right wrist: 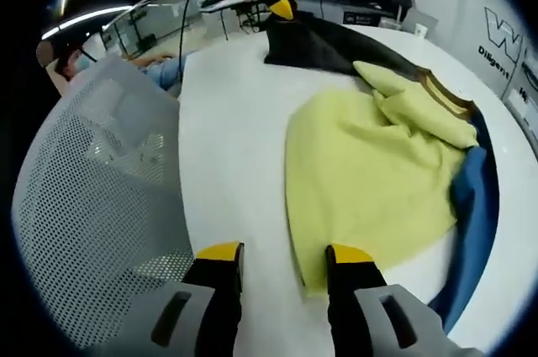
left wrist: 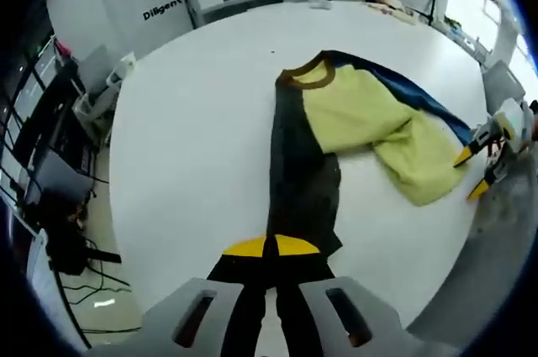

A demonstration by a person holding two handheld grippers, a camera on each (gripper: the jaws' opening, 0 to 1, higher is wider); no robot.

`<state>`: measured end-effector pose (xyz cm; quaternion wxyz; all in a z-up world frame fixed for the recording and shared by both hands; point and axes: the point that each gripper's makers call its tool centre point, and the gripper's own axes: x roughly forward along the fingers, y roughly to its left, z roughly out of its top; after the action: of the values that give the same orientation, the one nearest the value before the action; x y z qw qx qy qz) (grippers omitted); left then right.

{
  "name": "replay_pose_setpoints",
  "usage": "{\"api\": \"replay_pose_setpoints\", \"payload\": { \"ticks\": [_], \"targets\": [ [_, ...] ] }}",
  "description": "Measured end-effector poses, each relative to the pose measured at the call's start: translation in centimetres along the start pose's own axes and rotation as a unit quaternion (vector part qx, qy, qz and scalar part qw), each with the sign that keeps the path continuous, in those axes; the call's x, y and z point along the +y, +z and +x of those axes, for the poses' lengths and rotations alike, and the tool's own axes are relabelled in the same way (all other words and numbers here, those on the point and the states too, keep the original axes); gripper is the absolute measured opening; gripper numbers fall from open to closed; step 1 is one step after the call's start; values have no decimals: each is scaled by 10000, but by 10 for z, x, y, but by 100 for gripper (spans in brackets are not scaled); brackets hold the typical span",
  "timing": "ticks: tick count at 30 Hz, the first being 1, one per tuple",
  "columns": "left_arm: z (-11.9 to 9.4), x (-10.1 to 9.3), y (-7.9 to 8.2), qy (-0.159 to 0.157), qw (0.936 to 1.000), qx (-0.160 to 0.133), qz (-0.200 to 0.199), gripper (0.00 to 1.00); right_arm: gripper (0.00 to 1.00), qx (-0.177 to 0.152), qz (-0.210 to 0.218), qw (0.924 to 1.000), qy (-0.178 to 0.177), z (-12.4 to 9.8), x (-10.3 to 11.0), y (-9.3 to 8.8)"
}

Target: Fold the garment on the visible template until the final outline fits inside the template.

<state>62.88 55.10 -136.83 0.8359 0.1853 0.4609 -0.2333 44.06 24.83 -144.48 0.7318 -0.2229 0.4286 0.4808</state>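
My garment (left wrist: 336, 130) is a yellow, black and blue shirt with a brown collar, lying rumpled on the white bench (left wrist: 193, 130). In the left gripper view it's center-right, black panel running down toward the bottom edge, yellow sleeve bunched right, blue strip behind.

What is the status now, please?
Left gripper shut on garment hem. Right gripper open at yellow sleeve edge. Mesh chair beside table.

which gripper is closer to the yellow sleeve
Right. The right gripper is open at the yellow sleeve's end, fingers astride its corner. The left gripper is shut on the dark hem, far from the sleeve.
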Motion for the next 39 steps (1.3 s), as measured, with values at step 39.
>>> {"api": "replay_pose_setpoints", "payload": {
  "ticks": [39],
  "targets": [
    [13, -7, -25, 494, 9905, -686, 1088, 1, 35, 34, 206, 9998, -29, -5, 3, -6]
  ]
}}
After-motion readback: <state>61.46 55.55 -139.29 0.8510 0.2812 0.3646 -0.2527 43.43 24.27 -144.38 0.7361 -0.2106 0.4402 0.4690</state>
